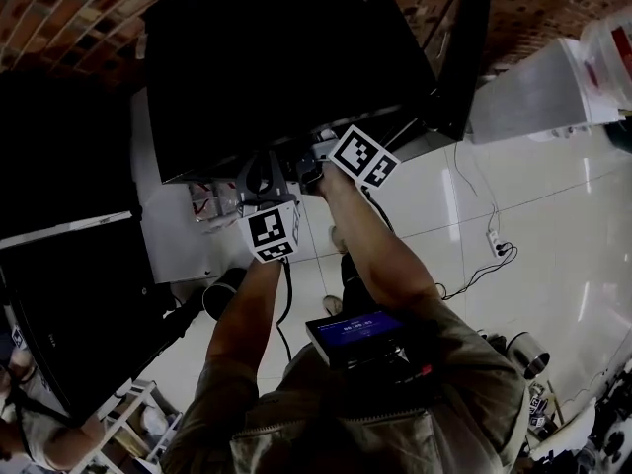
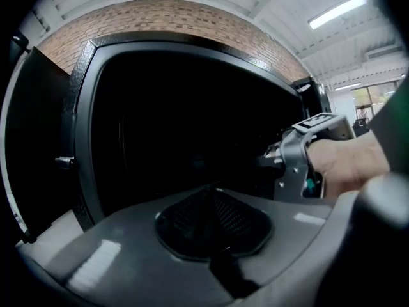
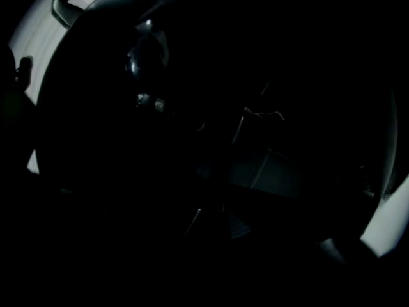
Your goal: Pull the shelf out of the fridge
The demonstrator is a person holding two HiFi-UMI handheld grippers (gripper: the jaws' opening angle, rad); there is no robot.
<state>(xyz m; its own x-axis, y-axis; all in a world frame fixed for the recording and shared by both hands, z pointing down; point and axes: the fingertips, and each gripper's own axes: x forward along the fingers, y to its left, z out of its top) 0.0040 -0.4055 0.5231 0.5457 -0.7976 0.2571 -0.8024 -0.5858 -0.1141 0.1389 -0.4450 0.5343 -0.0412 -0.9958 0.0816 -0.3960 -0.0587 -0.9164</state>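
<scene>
The white floor (image 1: 538, 215) and a brick wall (image 2: 172, 18) frame the black fridge (image 1: 286, 67), which stands open with a dark interior (image 2: 192, 126). The person's two forearms reach towards its front. The right claw (image 2: 281, 155), with the hand (image 2: 342, 165) behind it, pokes into the opening. Its own view is almost black, so I cannot tell whether it is clenched or released. The left claw (image 2: 211, 213) hangs just outside the opening, beside and below the right one. It is clenched with its pads pressed together and nothing between them. The shelf (image 3: 267, 171) is inside the fridge, showing only as a faint flat pane ahead of the right claw.
</scene>
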